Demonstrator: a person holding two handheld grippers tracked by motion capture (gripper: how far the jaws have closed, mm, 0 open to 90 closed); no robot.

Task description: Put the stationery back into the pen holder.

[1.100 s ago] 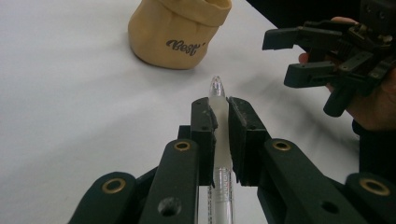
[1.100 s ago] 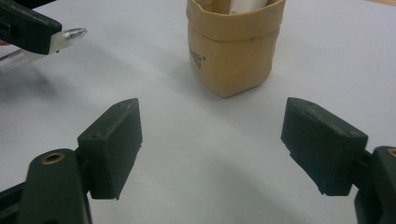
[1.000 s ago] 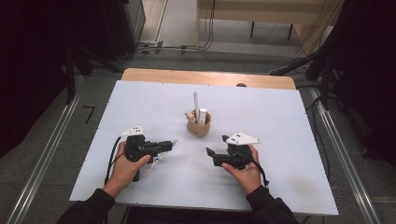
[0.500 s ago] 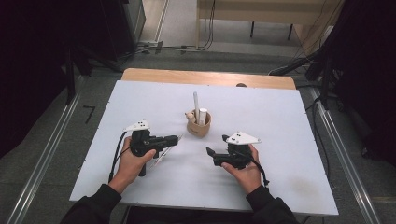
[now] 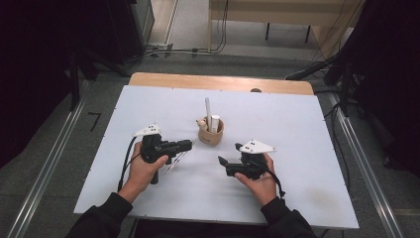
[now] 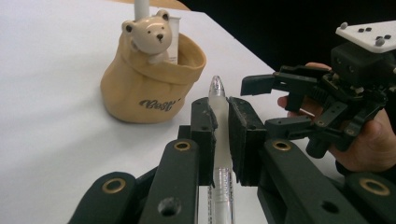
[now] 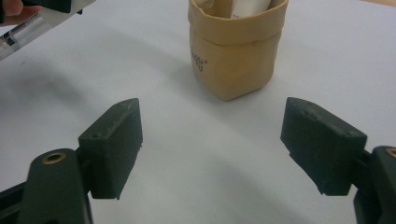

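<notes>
1. Your left gripper is clamped on a clear pen: the barrel sits between the two black jaws, the pointed end sticks out past them, and the rest runs back under the gripper.
2. In the high view the pen shows just beneath your left gripper, slanting down toward your hand.
3. Just ahead of the pen's tip, a little to the left in the left gripper view, stands a tan pot shaped like a sack, with a small bear figure at its rim. Pen and pot are near but apart.
4. A white stick and a white tube stand upright in the pot.
5. Your right gripper has its jaws wide apart with nothing between them; the pot stands just ahead of them.
6. In the high view your right gripper lies near the pot, on the other side from the left one.
7. Everything rests on a white table.
</notes>
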